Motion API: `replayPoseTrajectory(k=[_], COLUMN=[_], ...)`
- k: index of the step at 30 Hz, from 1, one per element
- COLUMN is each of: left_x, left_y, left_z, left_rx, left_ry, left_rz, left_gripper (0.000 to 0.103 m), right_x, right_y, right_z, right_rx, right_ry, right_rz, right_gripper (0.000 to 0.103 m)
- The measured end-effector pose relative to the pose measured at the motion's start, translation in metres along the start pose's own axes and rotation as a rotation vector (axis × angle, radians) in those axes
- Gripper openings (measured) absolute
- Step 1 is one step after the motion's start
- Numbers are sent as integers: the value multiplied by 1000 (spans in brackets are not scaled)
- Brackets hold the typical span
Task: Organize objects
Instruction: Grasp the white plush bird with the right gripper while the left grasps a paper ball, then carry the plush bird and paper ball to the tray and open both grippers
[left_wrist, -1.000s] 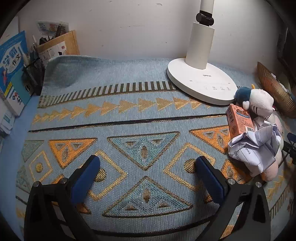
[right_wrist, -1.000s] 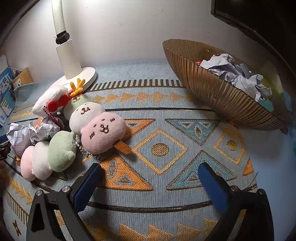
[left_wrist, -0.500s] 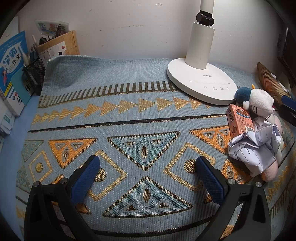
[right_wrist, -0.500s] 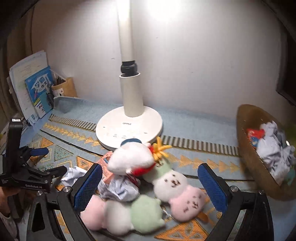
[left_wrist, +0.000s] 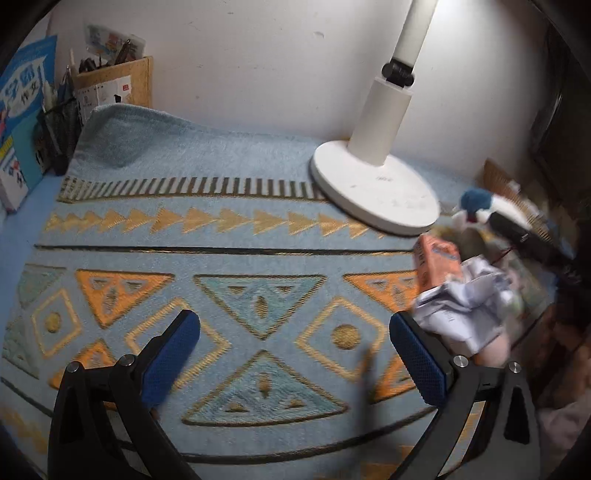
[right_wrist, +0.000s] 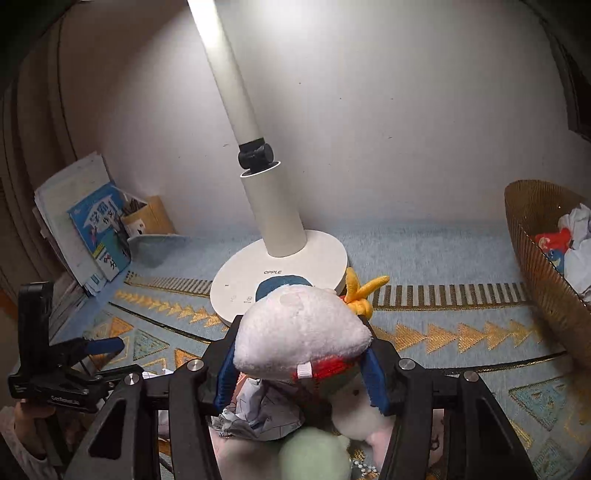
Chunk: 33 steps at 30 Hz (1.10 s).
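Right claw (right_wrist: 301, 363) clenched on white plush toy (right_wrist: 301, 328) — soft, light, squashy; best pinched mid-body. Left claw (left_wrist: 295, 354) released, empty, near bench's front edge.

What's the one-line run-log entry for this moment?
phase: grasp | right gripper: shut on white plush toy | left gripper: open, empty, over rug | gold basket: holds crumpled paper

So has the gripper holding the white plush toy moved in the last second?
Yes. The right gripper has swung left, away from the ribbed golden bowl, toward the white lamp base, and closed its fingers around the white plush toy.
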<state>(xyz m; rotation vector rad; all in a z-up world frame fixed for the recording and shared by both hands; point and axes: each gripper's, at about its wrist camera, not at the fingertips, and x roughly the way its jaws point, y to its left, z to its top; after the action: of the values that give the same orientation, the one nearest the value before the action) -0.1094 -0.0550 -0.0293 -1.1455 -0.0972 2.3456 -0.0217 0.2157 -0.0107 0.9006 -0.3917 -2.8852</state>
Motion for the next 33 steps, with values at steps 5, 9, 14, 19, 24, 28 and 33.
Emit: replayPoseTrajectory(k=[5,9,14,19,24,28,33], left_x=[-24,-18,19,39,21,8,-2], left_y=[-42,-81,-88,-81,-82,-71,-61], left_z=[0,2,-2,-3,-4,-3,3], left_rx=[51,146,114,55,77,66,72], left_ry=[-78,-104,-7,32,-23,-57,-80], left_rz=[-118,-107,-156,-162,-126,-48,72], left_gripper=[102,102,101,48,48,48,48], right_x=[0,-9,-15,-19,-26,-28,-27], right_y=[-12,-11,-12,-22,-34,-42,-45], right_z=[0,0,1,3,6,5,4], right_rx=[69,53,29,84,152,196,220], right_ry=[3,-9,-12,-22,-46,-44,-37], right_rz=[20,12,-6,25,56,73,85], right_gripper=[55,55,56,56,56,56,56])
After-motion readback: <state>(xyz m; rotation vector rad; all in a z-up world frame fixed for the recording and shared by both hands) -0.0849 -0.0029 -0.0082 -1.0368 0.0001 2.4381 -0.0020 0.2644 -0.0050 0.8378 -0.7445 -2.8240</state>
